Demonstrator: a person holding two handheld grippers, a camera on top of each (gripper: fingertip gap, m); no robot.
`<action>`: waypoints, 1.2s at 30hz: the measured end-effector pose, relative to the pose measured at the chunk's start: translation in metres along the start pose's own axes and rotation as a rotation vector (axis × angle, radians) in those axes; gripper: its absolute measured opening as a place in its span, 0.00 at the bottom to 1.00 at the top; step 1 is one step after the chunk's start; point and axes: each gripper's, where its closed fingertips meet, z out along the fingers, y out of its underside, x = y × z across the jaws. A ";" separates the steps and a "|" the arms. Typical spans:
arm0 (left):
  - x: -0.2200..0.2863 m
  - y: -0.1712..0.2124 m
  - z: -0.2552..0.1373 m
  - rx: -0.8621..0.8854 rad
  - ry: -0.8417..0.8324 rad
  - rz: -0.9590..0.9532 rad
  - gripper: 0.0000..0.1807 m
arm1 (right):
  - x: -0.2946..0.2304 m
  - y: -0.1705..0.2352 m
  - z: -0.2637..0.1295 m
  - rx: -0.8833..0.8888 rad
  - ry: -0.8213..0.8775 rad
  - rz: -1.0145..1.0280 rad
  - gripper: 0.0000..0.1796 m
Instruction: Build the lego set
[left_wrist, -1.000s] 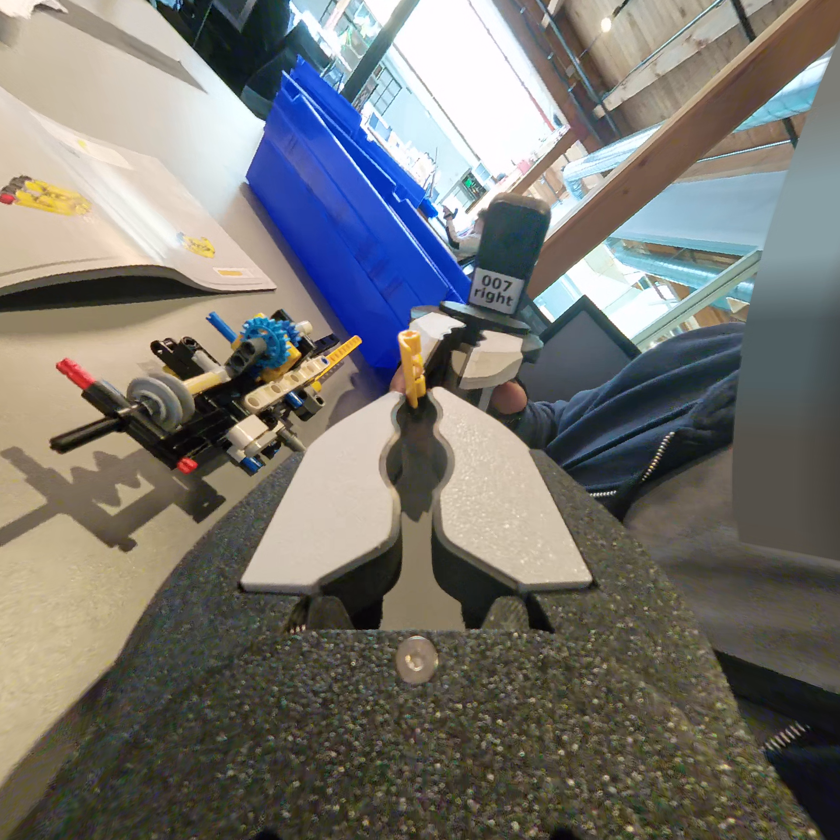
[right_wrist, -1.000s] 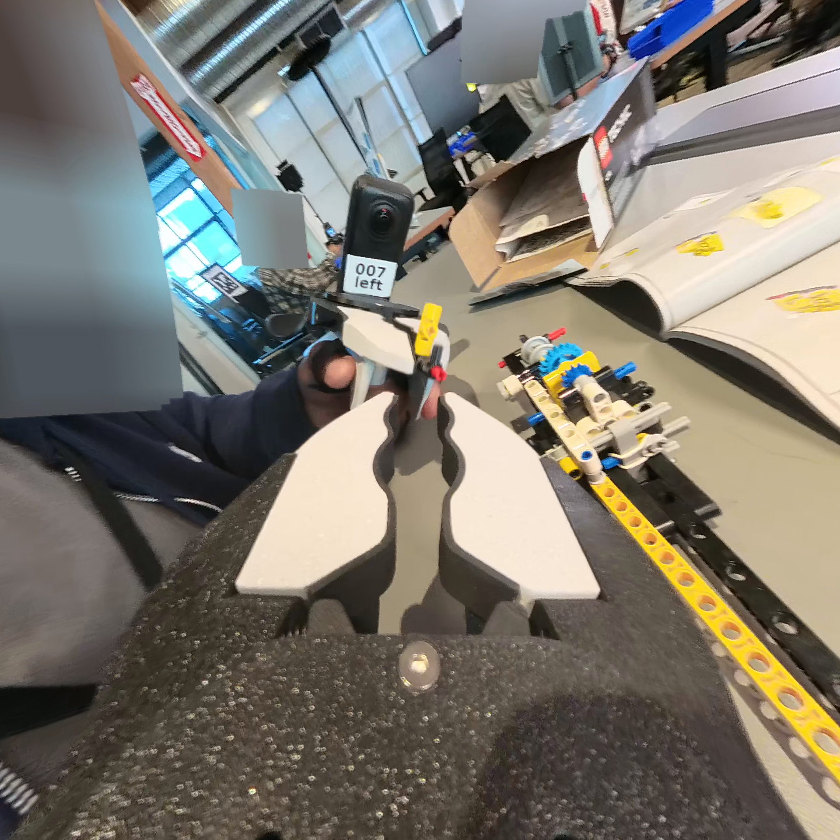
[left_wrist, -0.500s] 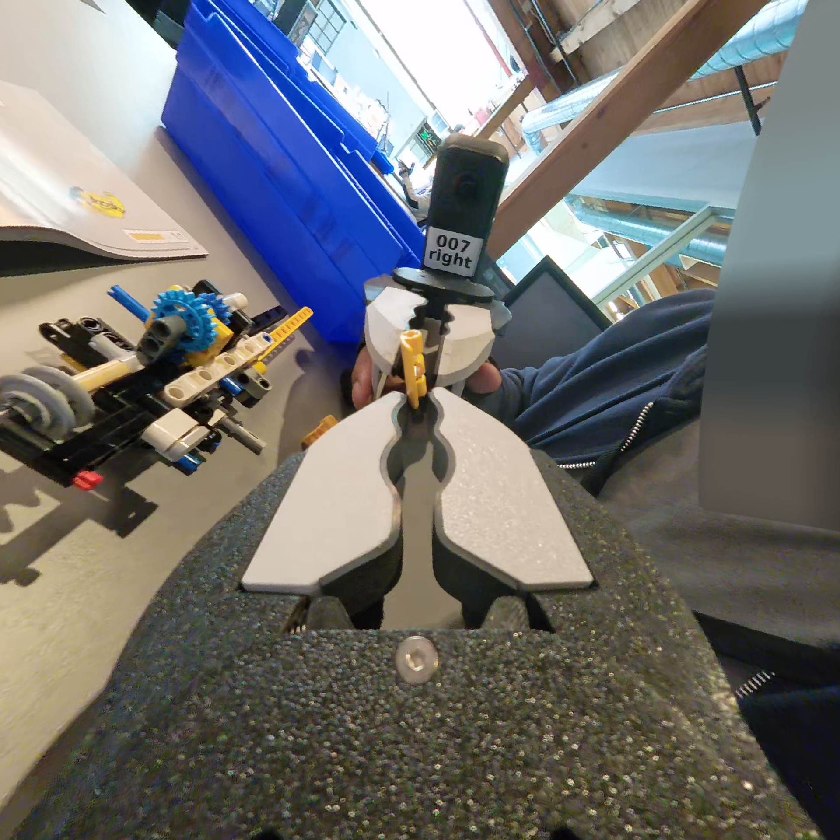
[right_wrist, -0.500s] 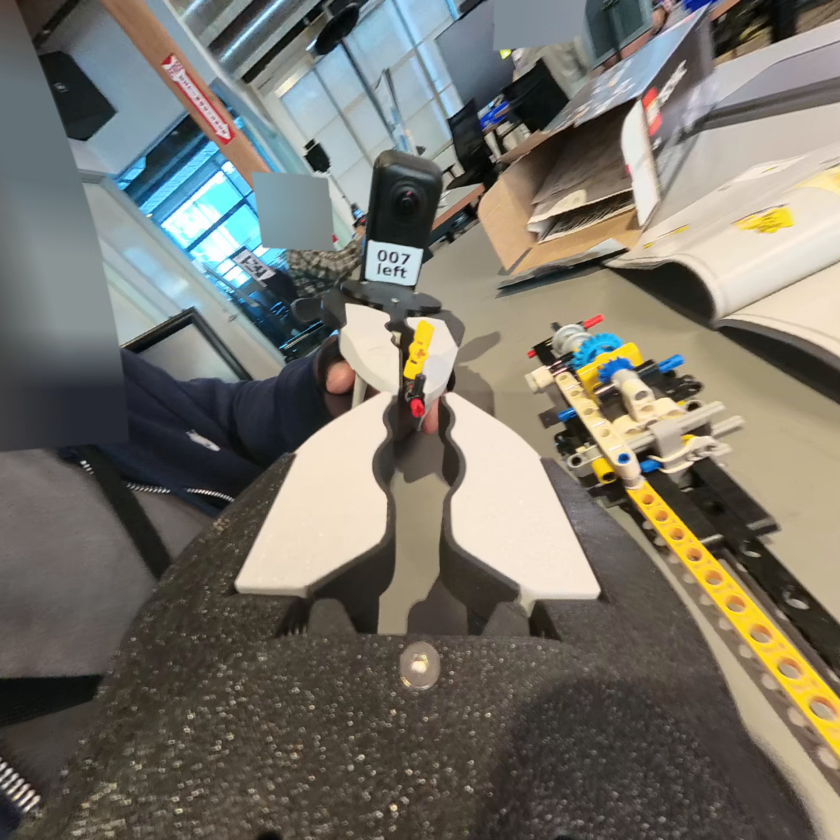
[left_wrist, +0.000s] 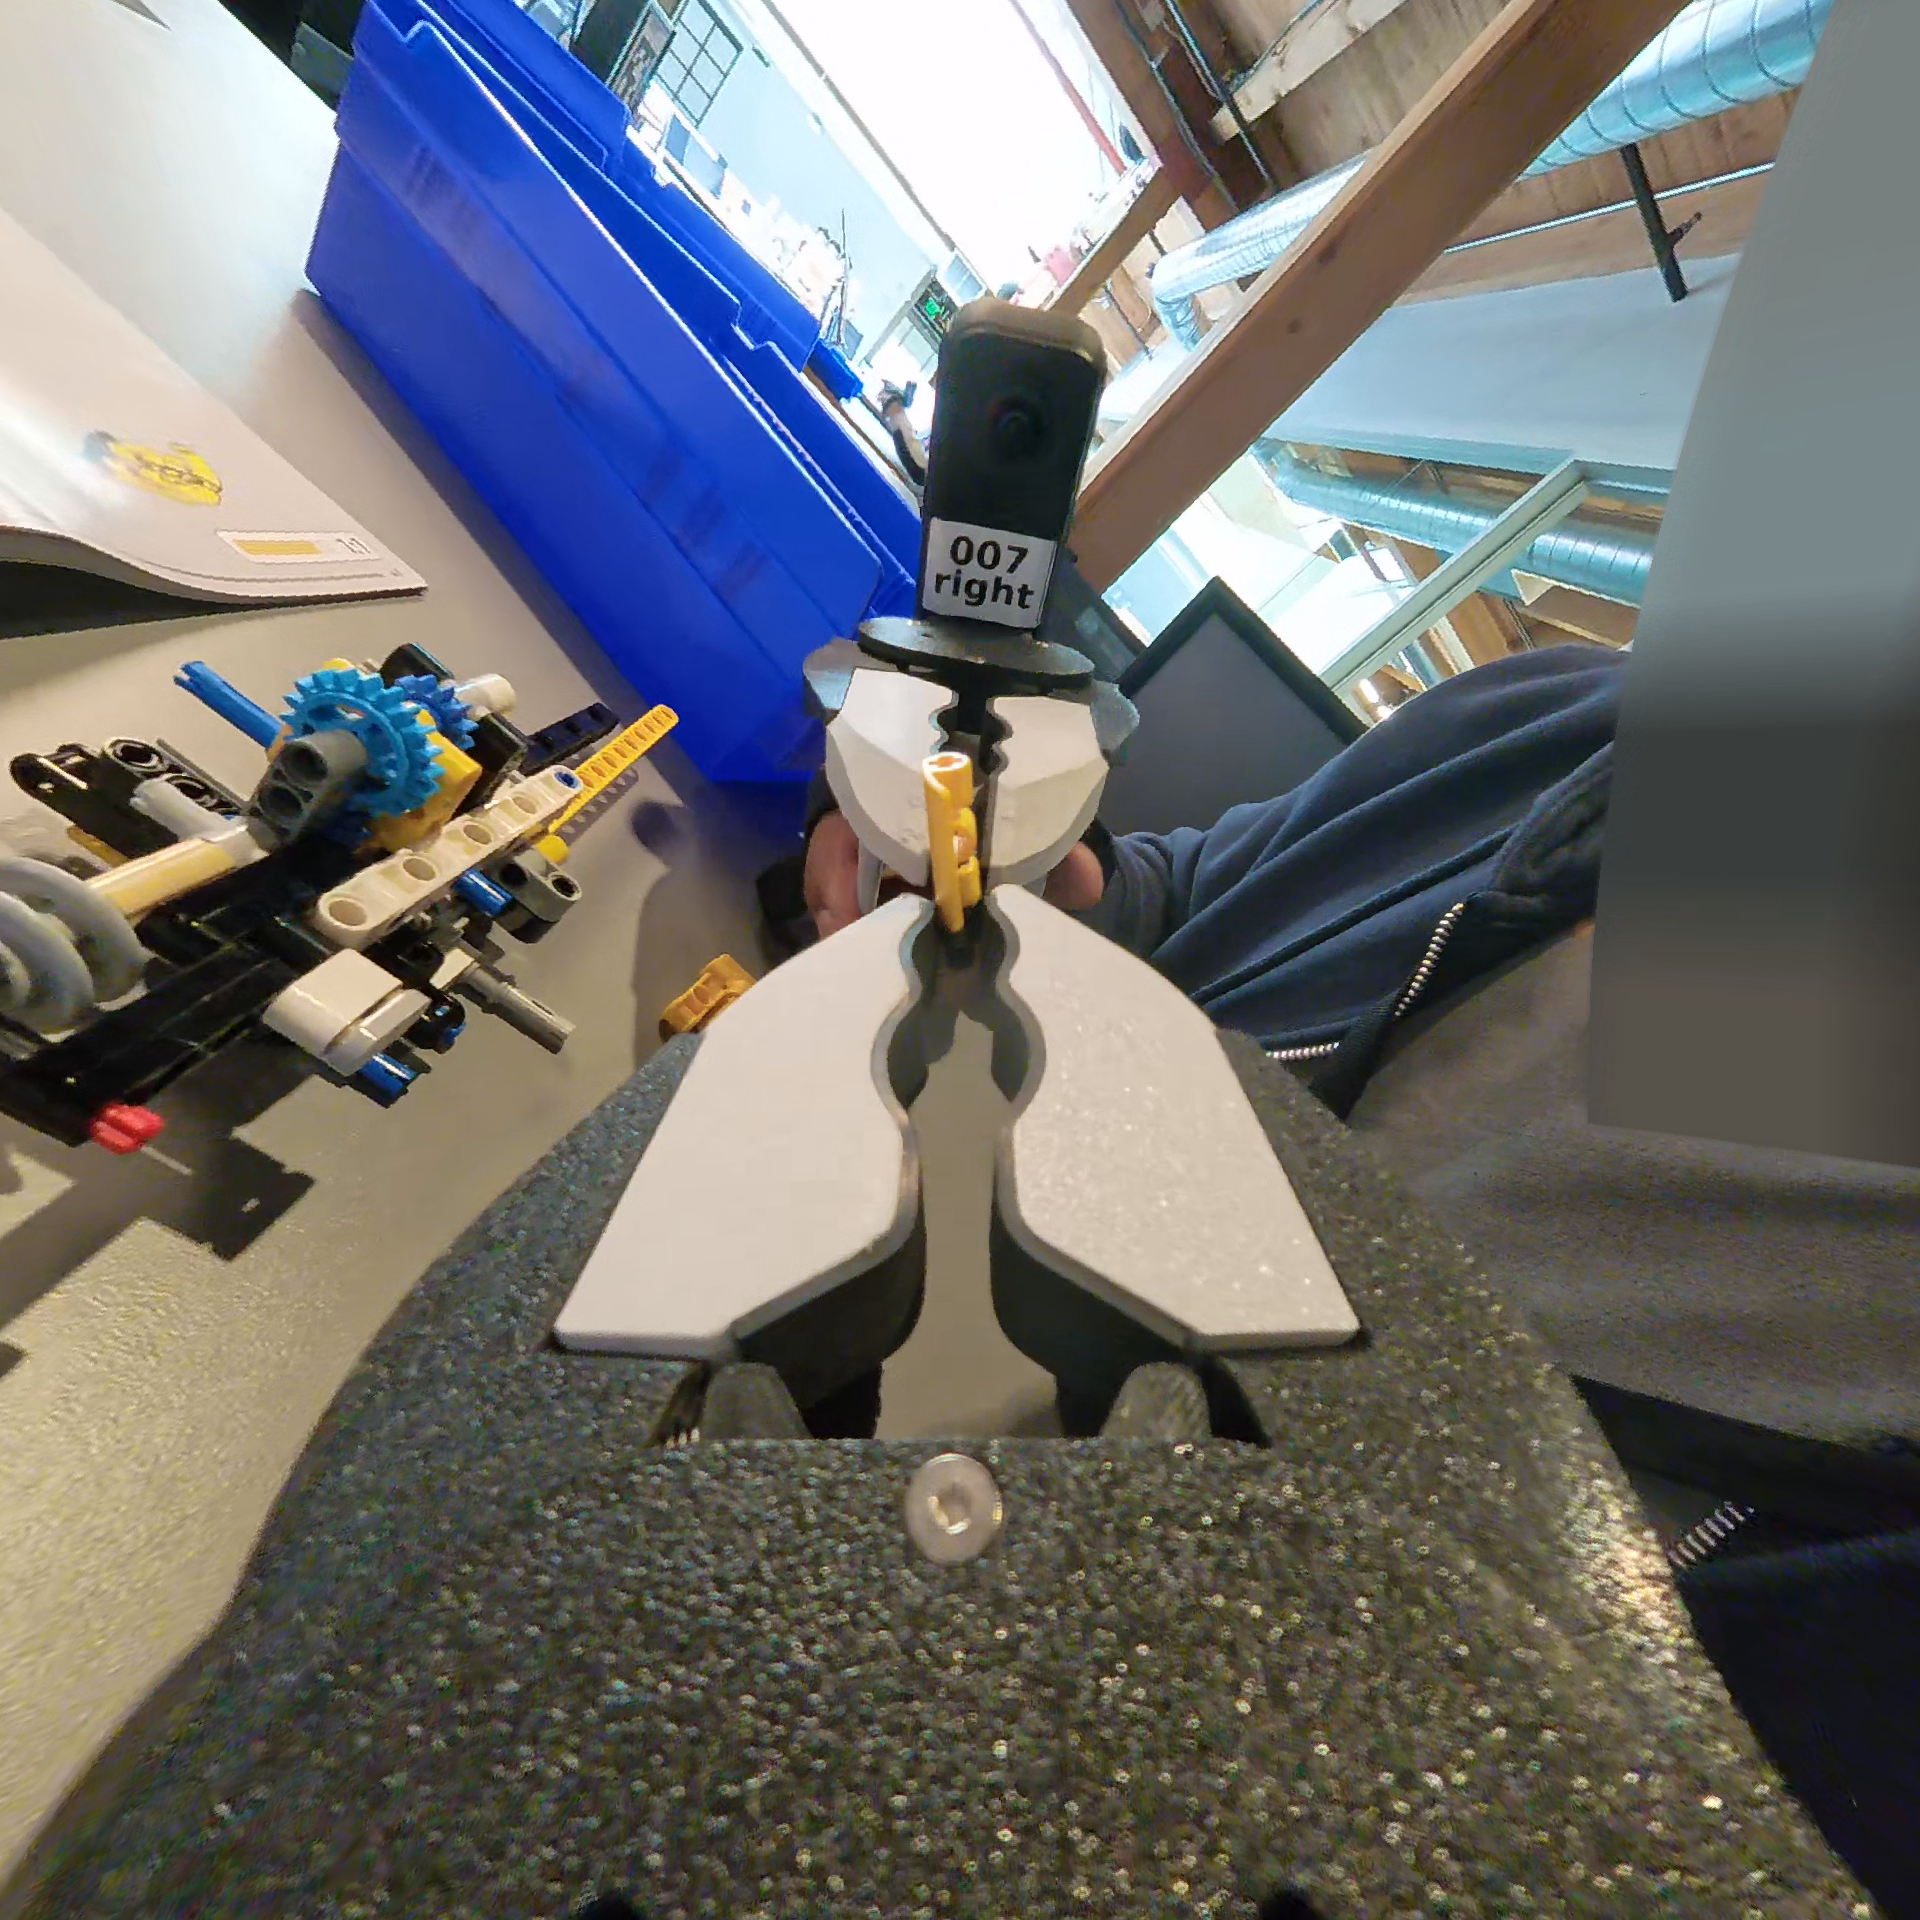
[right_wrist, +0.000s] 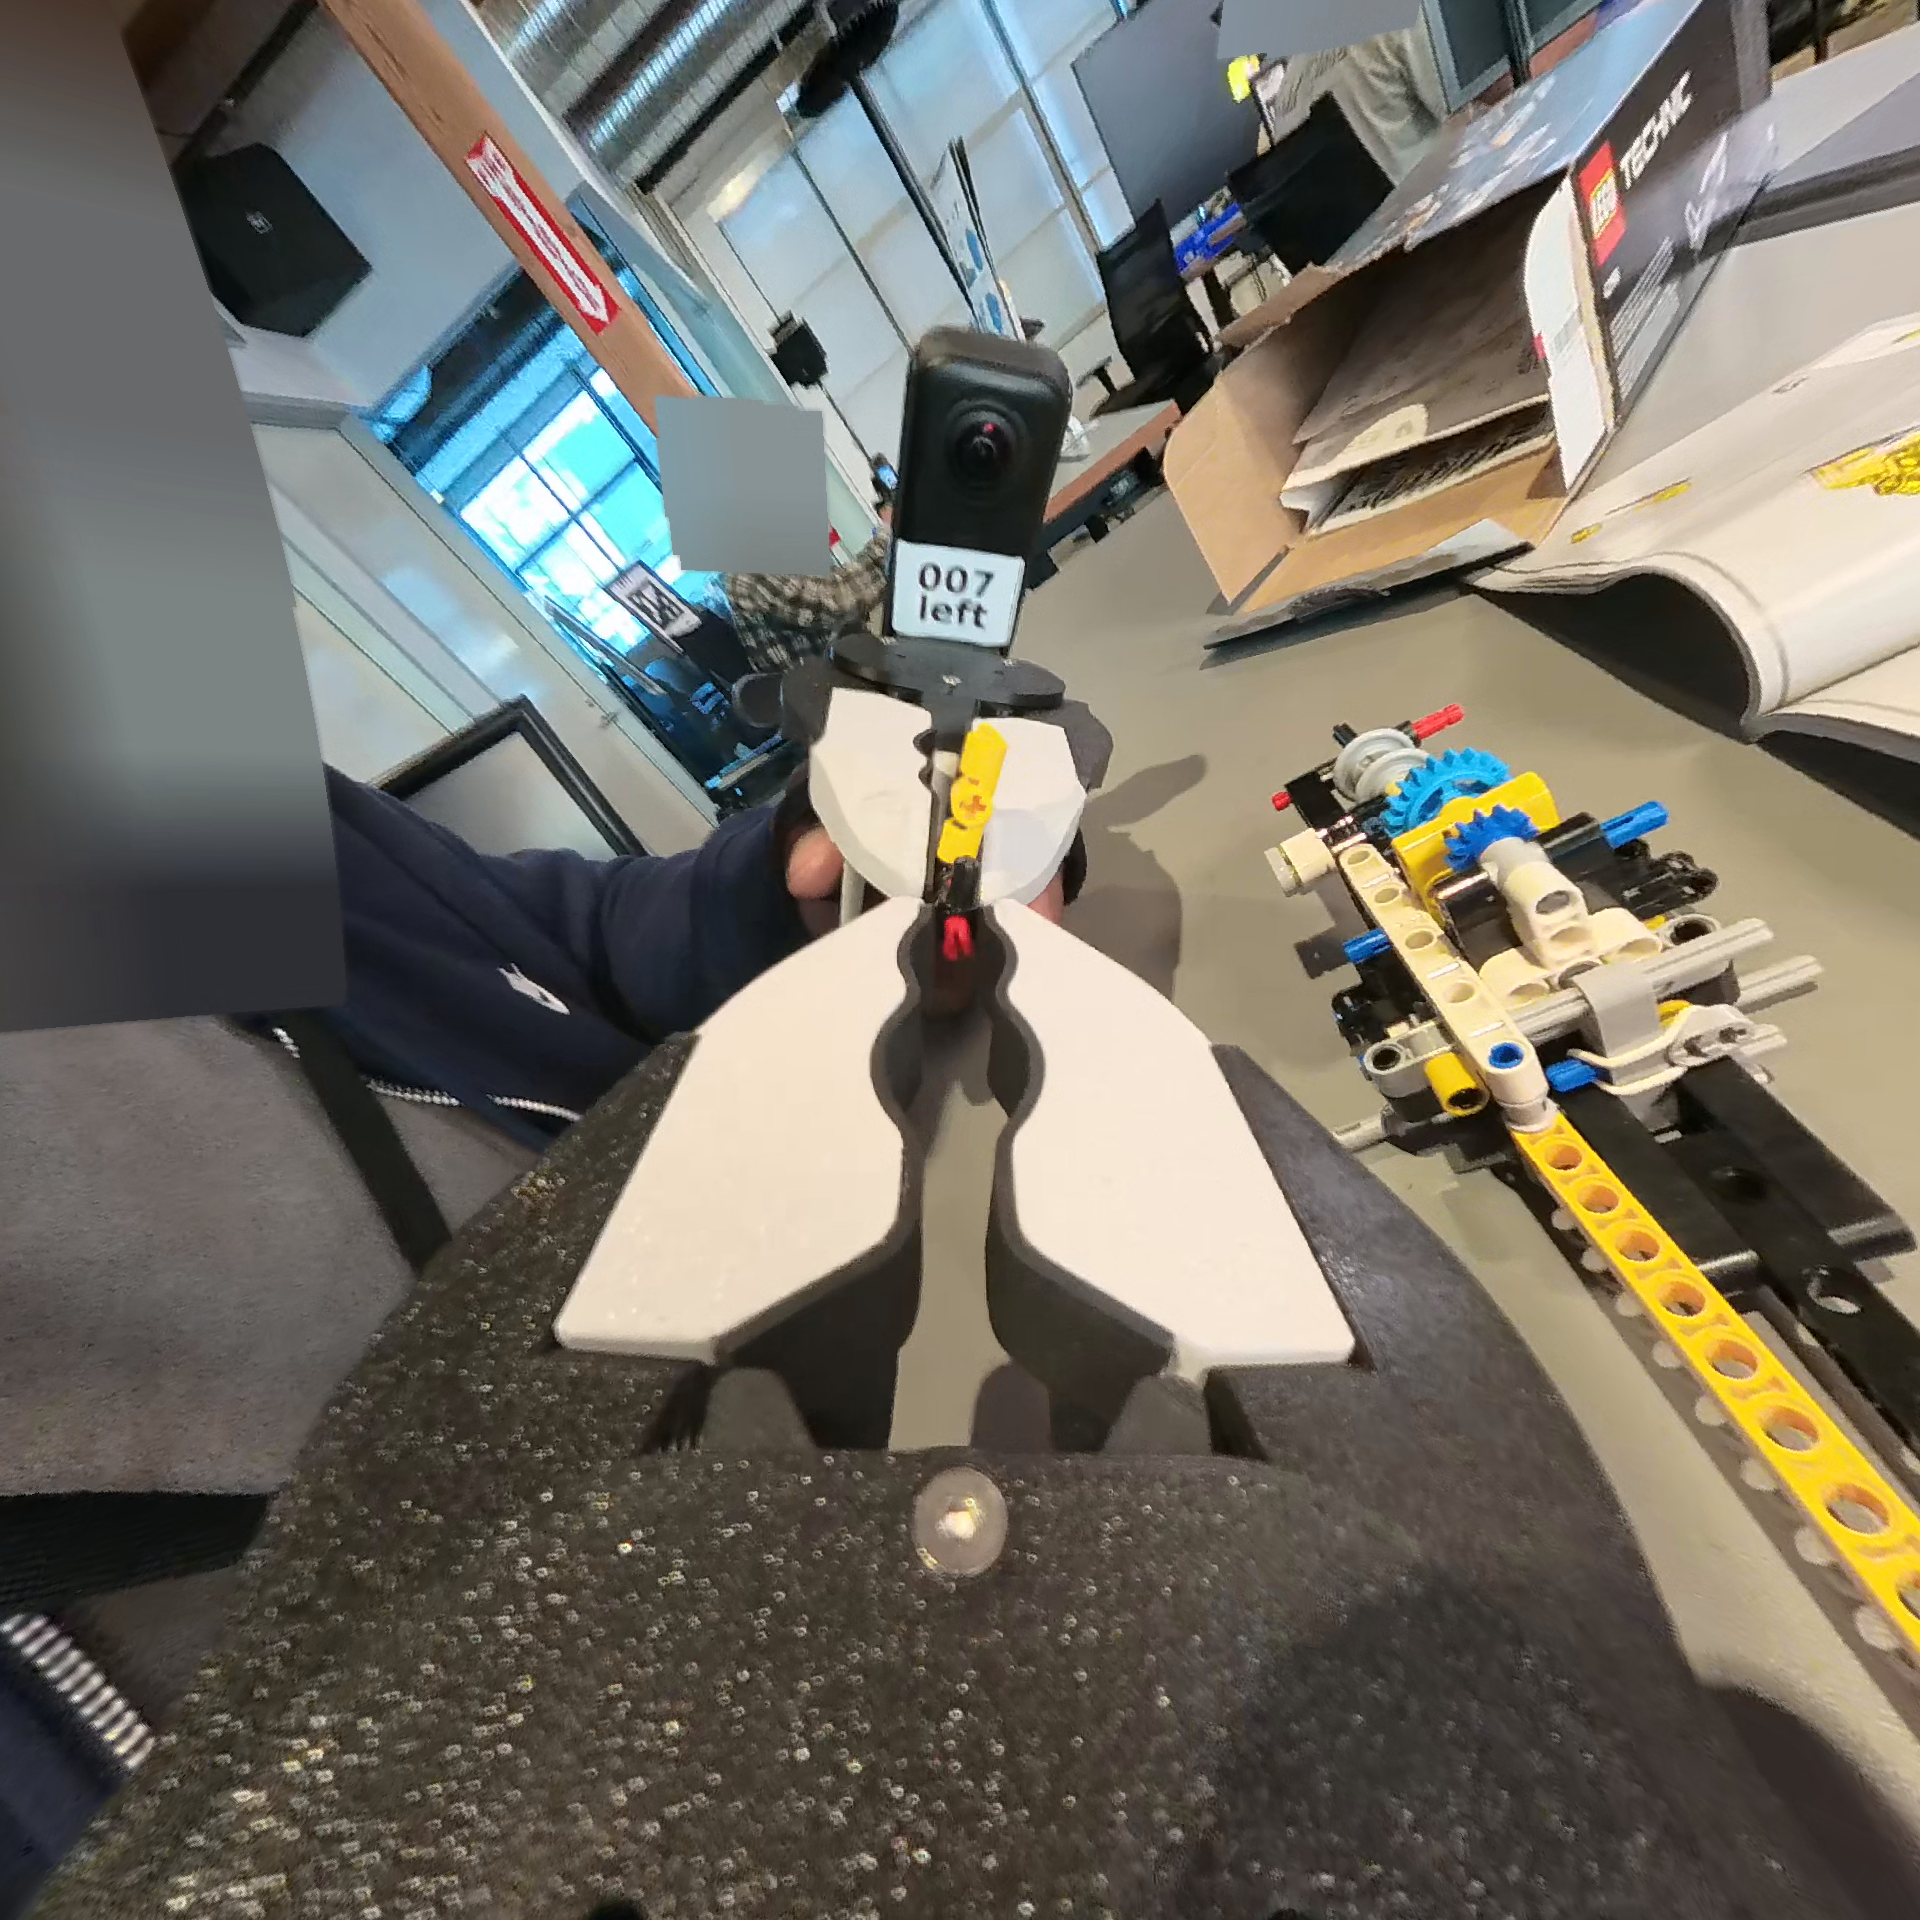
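My left gripper (left_wrist: 956, 914) is shut on a small yellow connector (left_wrist: 951, 842) and holds it upright in the air. From the right wrist view the same connector (right_wrist: 974, 795) has a black pin with a red tip (right_wrist: 954, 933) at its lower end. My right gripper (right_wrist: 953, 920) faces the left one tip to tip, with its jaws closed around that pin. The part-built model (left_wrist: 312, 862) with blue gears lies on the grey table to the left gripper's left. It also shows in the right wrist view (right_wrist: 1507, 935), with a long yellow beam (right_wrist: 1714, 1351).
A loose yellow piece (left_wrist: 707, 992) lies on the table by the left fingers. Blue bins (left_wrist: 582, 416) stand behind the model. An open instruction booklet (right_wrist: 1766, 582) and an open cardboard box (right_wrist: 1455, 343) lie beyond it. A person's dark blue sleeves (left_wrist: 1351, 883) are close behind both grippers. Both grippers' tips are close together, under 4 cm apart.
The two grippers have come together. The connector's red-tipped pin, which hung free before the right gripper, now sits between its fingertips, and the right jaws have narrowed.
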 end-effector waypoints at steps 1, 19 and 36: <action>0.000 0.000 0.000 0.002 -0.001 0.001 0.04 | 0.000 0.000 0.000 0.005 0.000 0.003 0.04; -0.001 -0.002 0.000 0.007 -0.008 -0.003 0.04 | 0.001 -0.002 0.001 0.015 0.019 -0.007 0.09; -0.004 -0.004 -0.002 0.022 -0.011 -0.022 0.05 | 0.006 0.000 0.004 -0.004 0.046 -0.016 0.02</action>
